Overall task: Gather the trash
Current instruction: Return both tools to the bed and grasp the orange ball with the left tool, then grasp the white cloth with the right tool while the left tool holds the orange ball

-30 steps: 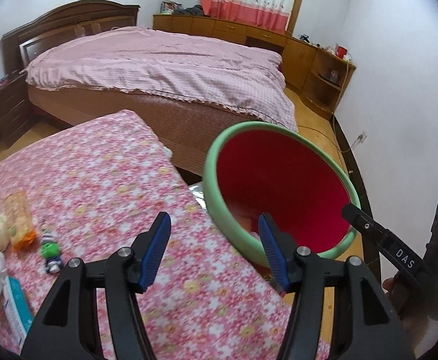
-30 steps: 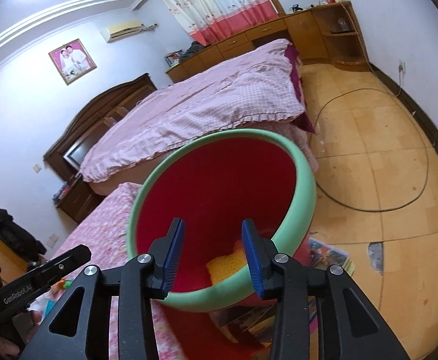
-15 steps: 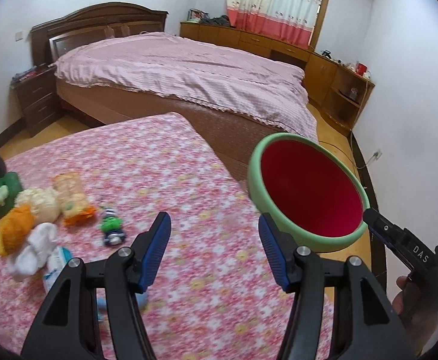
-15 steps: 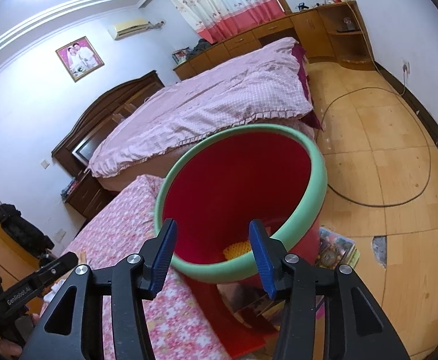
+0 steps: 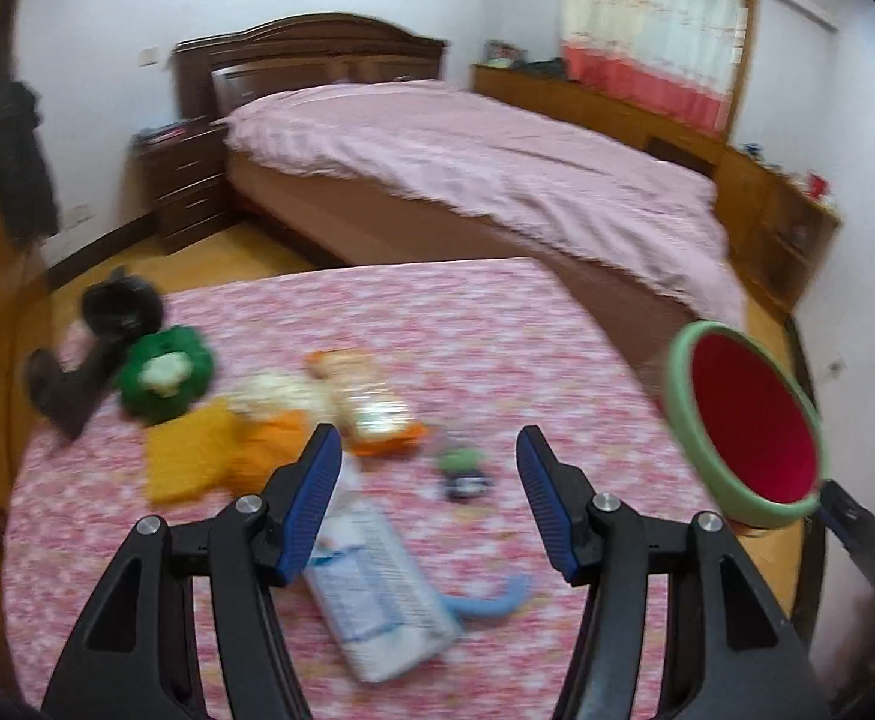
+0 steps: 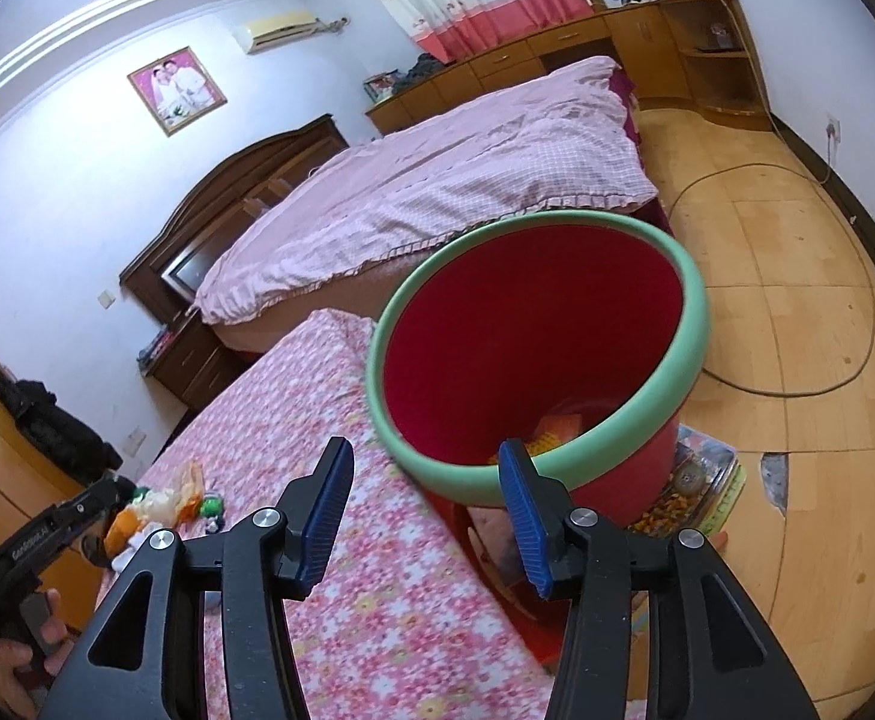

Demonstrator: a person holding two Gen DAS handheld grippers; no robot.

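The left gripper point(image 5: 428, 501) has swung away from the bin point(image 5: 743, 426) toward the trash, jaws apart and empty. A white packet point(image 5: 377, 588) lies just below it, blurred wrappers point(image 5: 371, 408) beyond. The right gripper point(image 6: 422, 513), open and empty, hangs before the red, green-rimmed bin.

The bin point(image 6: 617, 456) looks like smooth plastic, matt red with a pale green rim. Beside it, the table cover point(image 6: 377, 600) is matt flowered cloth. Beyond the bin, the bedspread point(image 6: 437, 192) is soft checked cloth, the headboard point(image 6: 227, 192) dark glossy wood, and the floor point(image 6: 797, 330) worn, scuffed wood.
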